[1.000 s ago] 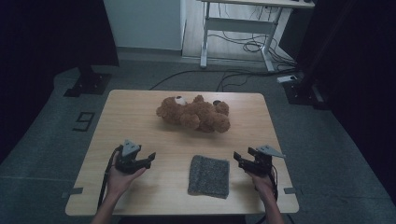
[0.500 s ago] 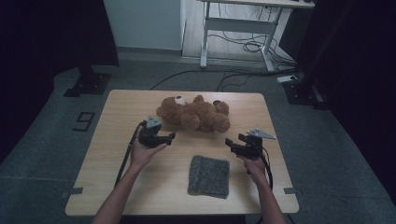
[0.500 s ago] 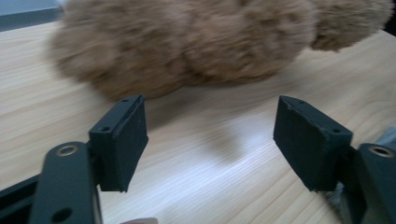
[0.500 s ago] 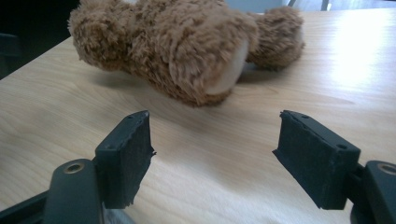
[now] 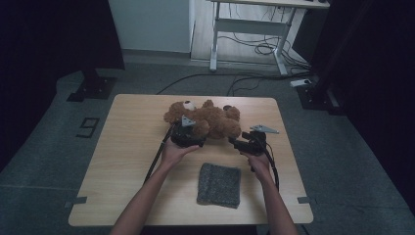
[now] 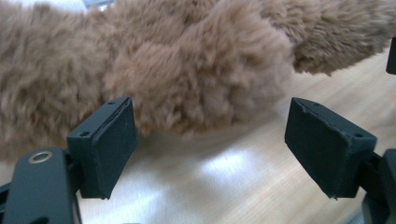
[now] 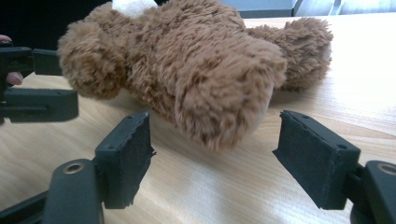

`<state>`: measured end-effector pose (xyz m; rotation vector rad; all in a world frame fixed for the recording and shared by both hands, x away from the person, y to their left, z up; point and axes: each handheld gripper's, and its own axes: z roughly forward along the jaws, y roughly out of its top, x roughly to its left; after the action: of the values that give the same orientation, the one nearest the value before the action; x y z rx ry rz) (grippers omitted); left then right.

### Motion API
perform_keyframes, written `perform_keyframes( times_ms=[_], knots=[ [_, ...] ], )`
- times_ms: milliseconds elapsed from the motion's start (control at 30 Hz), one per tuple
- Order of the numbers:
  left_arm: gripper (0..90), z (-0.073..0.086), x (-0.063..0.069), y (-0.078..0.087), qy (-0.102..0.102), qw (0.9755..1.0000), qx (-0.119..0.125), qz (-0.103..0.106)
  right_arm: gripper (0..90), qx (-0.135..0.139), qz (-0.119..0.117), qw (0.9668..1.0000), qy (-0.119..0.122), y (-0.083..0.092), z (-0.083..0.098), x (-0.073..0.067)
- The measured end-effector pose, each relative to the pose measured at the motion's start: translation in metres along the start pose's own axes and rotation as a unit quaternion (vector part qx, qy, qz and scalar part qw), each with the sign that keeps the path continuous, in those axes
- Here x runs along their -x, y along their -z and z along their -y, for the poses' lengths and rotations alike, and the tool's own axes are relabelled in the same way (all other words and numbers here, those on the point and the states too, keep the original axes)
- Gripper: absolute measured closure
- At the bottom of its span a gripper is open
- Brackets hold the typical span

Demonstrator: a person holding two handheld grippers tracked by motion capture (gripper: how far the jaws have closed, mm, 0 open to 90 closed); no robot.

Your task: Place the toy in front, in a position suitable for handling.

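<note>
Gaping wide, left gripper (image 6: pixel 210 149) jaws just opened further, nothing between them yet; bear limb just ahead. Right gripper (image 7: pixel 212 163) also spread, unloaded, plush paw near pads (image 7: pixel 128 154). Teddy bear (image 5: pixel 205 119) lies mid-table, far half, both grippers at near edge. Grey cloth (image 5: pixel 219 184) behind, apart. Risk: pads pinch loose fur only, bear slips; uneven closing possibly drags bear sideways. Contact at left hard to judge overhead.

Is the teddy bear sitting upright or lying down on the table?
Lying down. The teddy bear is stretched flat along the table, its limbs resting on the wood.
</note>
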<state>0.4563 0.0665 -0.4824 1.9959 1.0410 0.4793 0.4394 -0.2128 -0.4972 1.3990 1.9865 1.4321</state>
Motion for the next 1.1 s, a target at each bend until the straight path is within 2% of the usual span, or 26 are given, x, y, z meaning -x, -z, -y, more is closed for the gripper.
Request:
perform_keyframes(
  times_ms=[100,133,200,267,300,400,467,500,533,600,733,800,867,933,967,1033,1100],
  knots=[
    [20.5,-0.002,0.002,-0.006,-0.001,1.0000,0.003,-0.007,25.3,-0.004,0.002,1.0000,-0.001,-0.006,-0.003,0.001],
    [24.0,-0.003,0.002,-0.008,0.000,1.0000,0.001,-0.005,25.3,-0.006,0.003,1.0000,-0.002,-0.009,-0.005,0.001],
    [37.1,-0.003,0.001,-0.012,0.000,0.9999,0.002,-0.015,27.7,-0.010,0.007,0.9999,-0.002,-0.017,-0.009,0.002],
    [45.7,-0.005,-0.001,-0.014,0.001,0.9999,0.007,-0.015,35.1,-0.014,0.016,0.9998,0.005,-0.023,-0.011,0.004],
    [50.3,-0.005,-0.001,-0.013,0.001,0.9998,0.010,-0.016,42.8,-0.015,0.017,0.9997,0.006,-0.025,-0.011,0.005],
    [63.0,-0.006,-0.001,-0.011,-0.003,0.9997,0.014,-0.018,57.5,-0.020,0.000,0.9998,0.005,-0.031,-0.009,0.009],
    [67.5,-0.005,-0.006,-0.008,0.001,0.9998,0.017,-0.004,62.9,-0.021,-0.010,0.9996,-0.015,-0.032,-0.008,0.014],
    [68.9,-0.004,-0.013,-0.004,0.023,0.9992,0.028,0.017,64.8,-0.019,-0.013,0.9995,-0.021,-0.032,-0.007,0.016],
    [70.1,-0.004,-0.013,-0.004,0.023,0.9992,0.028,0.017,64.8,-0.019,-0.013,0.9995,-0.021,-0.032,-0.007,0.016],
    [71.1,-0.003,-0.020,0.002,0.044,0.9975,0.044,0.034,67.2,-0.015,-0.022,0.9992,-0.030,-0.031,-0.006,0.019],
    [73.9,-0.005,-0.018,0.016,0.045,0.9955,0.066,0.051,69.4,0.004,-0.014,0.9998,-0.016,-0.028,-0.011,0.015],
    [74.6,-0.008,-0.016,0.026,0.040,0.9946,0.077,0.057,69.9,0.015,-0.012,0.9998,-0.010,-0.025,-0.015,0.011],
    [75.0,-0.012,-0.013,0.048,0.033,0.9928,0.094,0.066,70.1,0.027,-0.009,0.9995,0.015,-0.015,-0.021,0.002],
    [75.0,-0.012,-0.010,0.063,0.026,0.9915,0.106,0.070,70.1,0.035,-0.015,0.9990,0.021,-0.007,-0.023,-0.003],
    [75.0,-0.012,-0.010,0.063,0.026,0.9915,0.106,0.070,70.1,0.035,-0.015,0.9990,0.021,-0.007,-0.023,-0.003],
    [74.9,-0.006,-0.006,0.079,0.023,0.9901,0.116,0.077,70.1,0.050,-0.027,0.9981,0.024,0.005,-0.023,-0.009],
    [74.8,0.006,0.001,0.092,0.009,0.9905,0.116,0.074,70.0,0.057,-0.035,0.9971,0.037,0.020,-0.014,-0.018]
  ],
)
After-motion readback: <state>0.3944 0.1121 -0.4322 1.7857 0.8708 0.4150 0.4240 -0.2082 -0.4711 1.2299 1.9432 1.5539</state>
